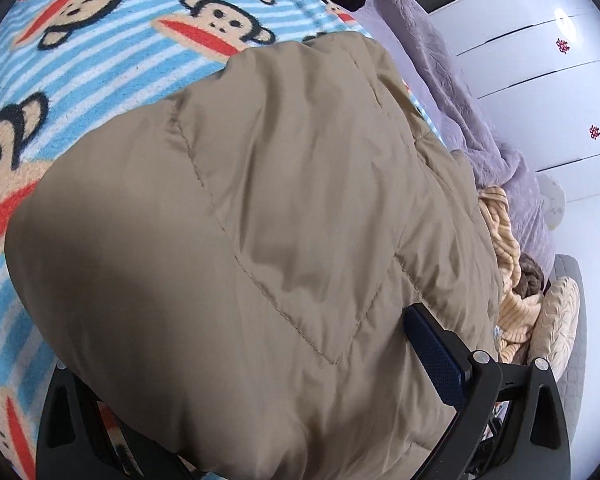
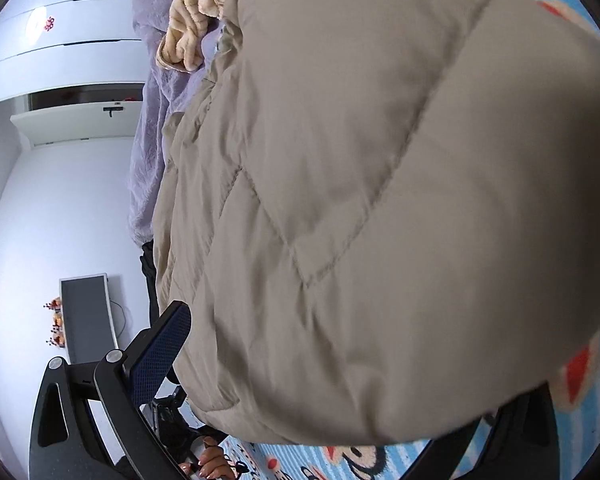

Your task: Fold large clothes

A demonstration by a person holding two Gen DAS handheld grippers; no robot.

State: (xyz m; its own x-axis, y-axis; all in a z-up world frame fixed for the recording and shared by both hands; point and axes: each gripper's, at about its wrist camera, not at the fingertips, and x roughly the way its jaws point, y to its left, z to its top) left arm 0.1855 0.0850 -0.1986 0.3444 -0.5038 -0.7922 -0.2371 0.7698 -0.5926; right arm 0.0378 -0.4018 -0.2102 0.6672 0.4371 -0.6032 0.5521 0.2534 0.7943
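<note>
While the padded coat lies across the bed, these lines read the moment.

Garment: a tan quilted coat (image 1: 260, 216), large and puffy, spread over the monkey-print blanket (image 1: 100, 40) on the bed, filling the near part of both wrist views.

Surroundings: a lilac throw (image 1: 480, 120) lies at the far edge, a cream knit (image 1: 512, 280) bunched beside it, white cupboards (image 1: 540, 80) beyond.

Handling: likely light for its bulk, soft and springy; the smooth shell looks slippery, so a thin pinch may slide off. Folds will tend to puff back up.

Where to take hold: probably best at a stitched seam or the hem, where the layers are firmer and bunch less.

Left tongs (image 1: 240, 396): set wide, with coat fabric mounded between the jaws; the blue pad of one finger (image 1: 436, 356) lies against the cloth, the other finger is hidden under it. Not visibly pinching.

Right tongs (image 2: 340, 380): one padded finger (image 2: 160, 352) touches the coat's left edge; the opposite one is buried beneath the fabric, so I cannot tell how far open it stands or whether it grips.

Other: a hand (image 2: 212, 460) shows below the right tongs.
</note>
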